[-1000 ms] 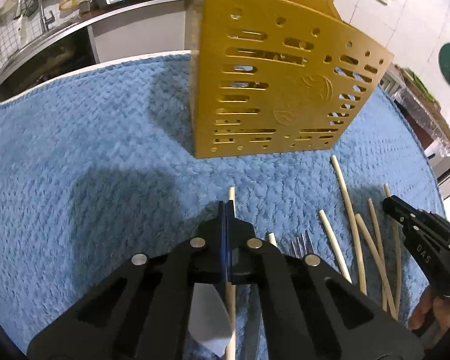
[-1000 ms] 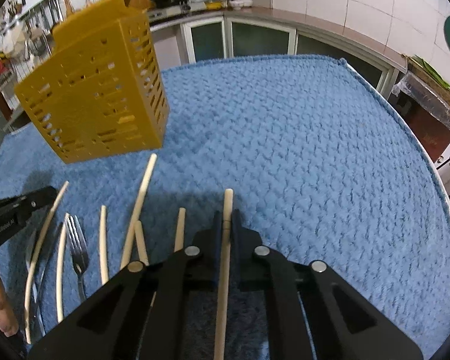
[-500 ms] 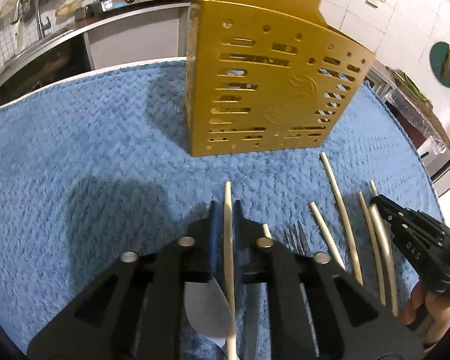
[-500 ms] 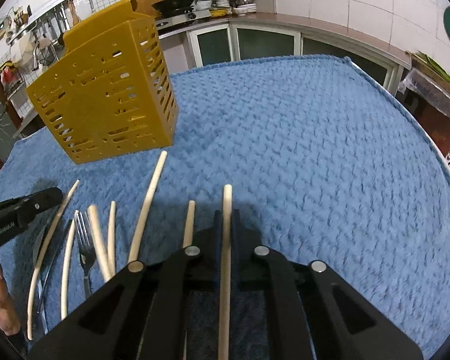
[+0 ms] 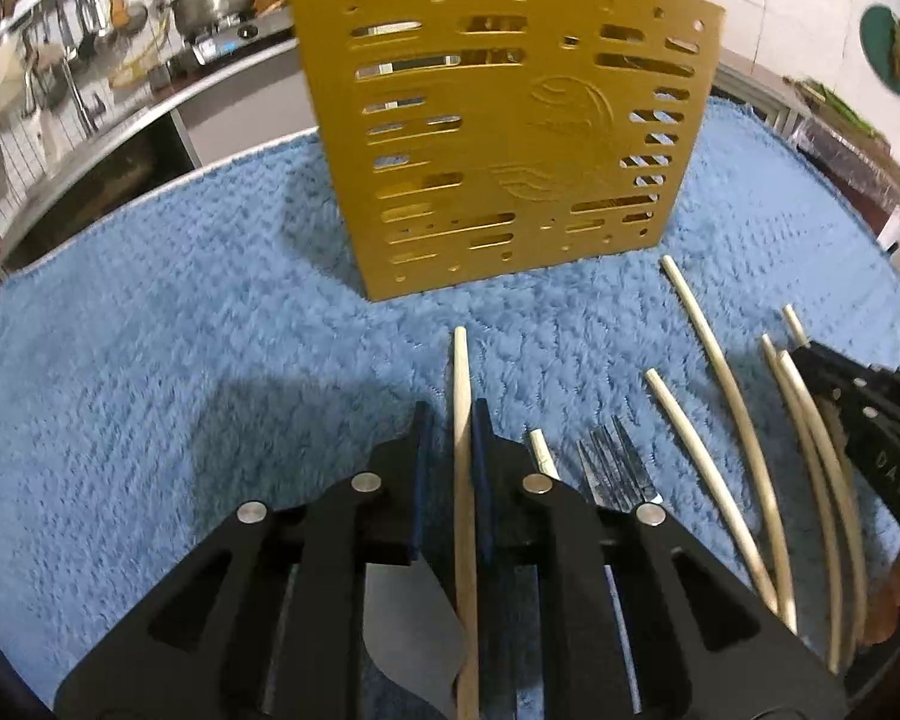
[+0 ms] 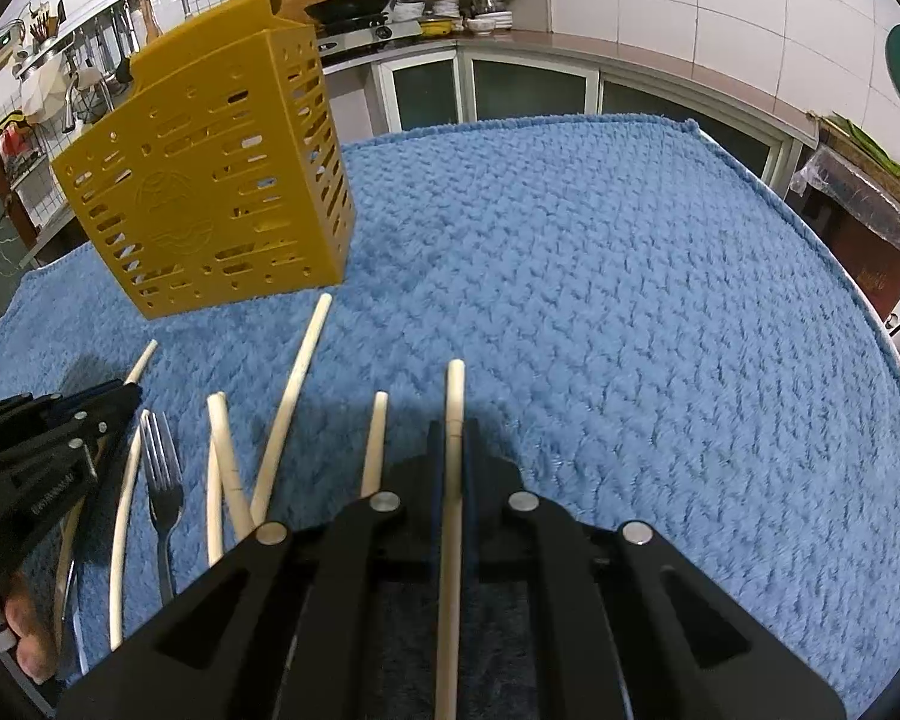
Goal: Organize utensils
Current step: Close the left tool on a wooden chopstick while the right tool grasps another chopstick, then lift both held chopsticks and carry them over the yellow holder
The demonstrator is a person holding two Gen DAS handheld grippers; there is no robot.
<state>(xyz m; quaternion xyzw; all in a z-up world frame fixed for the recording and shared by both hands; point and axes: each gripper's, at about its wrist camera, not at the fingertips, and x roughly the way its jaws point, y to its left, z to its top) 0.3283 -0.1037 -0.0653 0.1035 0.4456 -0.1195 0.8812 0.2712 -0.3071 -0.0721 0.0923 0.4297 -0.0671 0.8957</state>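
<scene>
A yellow slotted utensil holder stands upright on the blue towel; it also shows in the right wrist view. My left gripper is shut on a pale chopstick that points toward the holder. My right gripper is shut on another chopstick. Several loose chopsticks and a steel fork lie on the towel between the two grippers. The fork shows left of my right gripper.
The blue towel covers the table; its edge runs along the right and far side. A steel knife blade lies under my left gripper. Kitchen counters, a stove and pots stand behind the table.
Both grippers have risen and tilted up with their chopsticks, and the left one has moved closer to the holder. The loose utensils have not moved.
</scene>
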